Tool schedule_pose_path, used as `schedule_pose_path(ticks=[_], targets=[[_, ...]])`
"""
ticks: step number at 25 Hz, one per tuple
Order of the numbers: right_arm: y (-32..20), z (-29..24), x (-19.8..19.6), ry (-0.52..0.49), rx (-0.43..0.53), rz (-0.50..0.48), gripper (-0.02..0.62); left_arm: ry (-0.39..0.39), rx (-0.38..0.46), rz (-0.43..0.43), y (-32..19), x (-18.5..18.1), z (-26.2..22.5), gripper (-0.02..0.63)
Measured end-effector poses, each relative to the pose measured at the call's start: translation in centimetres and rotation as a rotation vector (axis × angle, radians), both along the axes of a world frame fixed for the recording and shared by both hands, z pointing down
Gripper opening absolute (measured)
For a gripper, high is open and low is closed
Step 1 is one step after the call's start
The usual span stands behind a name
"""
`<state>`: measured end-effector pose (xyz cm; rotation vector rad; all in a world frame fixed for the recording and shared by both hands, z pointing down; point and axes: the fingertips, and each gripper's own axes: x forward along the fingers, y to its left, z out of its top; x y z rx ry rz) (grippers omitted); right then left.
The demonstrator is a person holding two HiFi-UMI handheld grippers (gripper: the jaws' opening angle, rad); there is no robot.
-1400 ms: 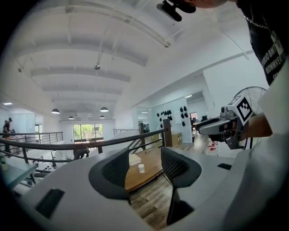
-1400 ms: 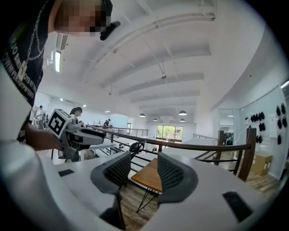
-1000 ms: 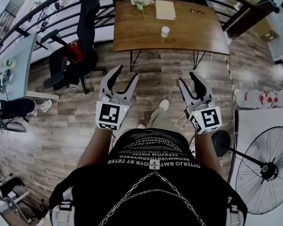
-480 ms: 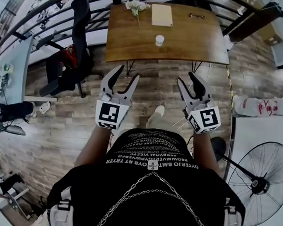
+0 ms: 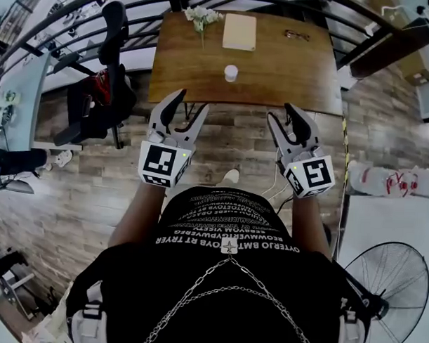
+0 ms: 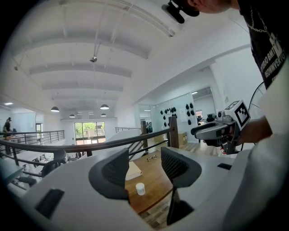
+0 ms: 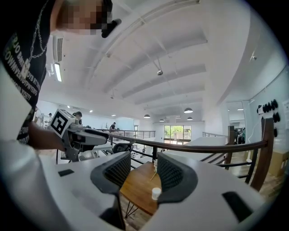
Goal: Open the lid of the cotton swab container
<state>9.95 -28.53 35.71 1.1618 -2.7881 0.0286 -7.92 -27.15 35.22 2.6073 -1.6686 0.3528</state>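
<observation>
The cotton swab container is a small white cylinder with its lid on, standing near the front middle of a wooden table. Both grippers are held in the air above the floor, short of the table's front edge. My left gripper is open and empty; through its jaws the container shows far off. My right gripper is also open and empty, and the container shows low between its jaws, at a distance. Neither gripper touches anything.
On the table's far side lie a tan notebook, a sprig of flowers and a pair of glasses. A black office chair stands left of the table, a floor fan at lower right. A dark railing runs behind the table.
The table has come nearer to the grippers and shifted a little left in the head view. Both grippers have stayed open, held at the same spacing.
</observation>
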Motion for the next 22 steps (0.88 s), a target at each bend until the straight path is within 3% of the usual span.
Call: schedule_pose_path(ticks=[7, 13, 22], targets=[[-3.0, 1.2, 1.4, -0.011, -0.015, -0.027, 0.178, -0.023, -0.005, -0.046, -2.0, 0.8, 1.7, 0.225], [-4.1, 2.8, 0.5, -0.008, -0.053, -0.052, 0.178, 0.012, -0.081, -0.050, -3.4, 0.7, 4.8, 0.225], [-7.9, 3.6, -0.3, 0.008, -0.065, -0.030, 0.178, -0.044, -0.122, 0.028, -7.3, 1.1, 11.4, 0.232]])
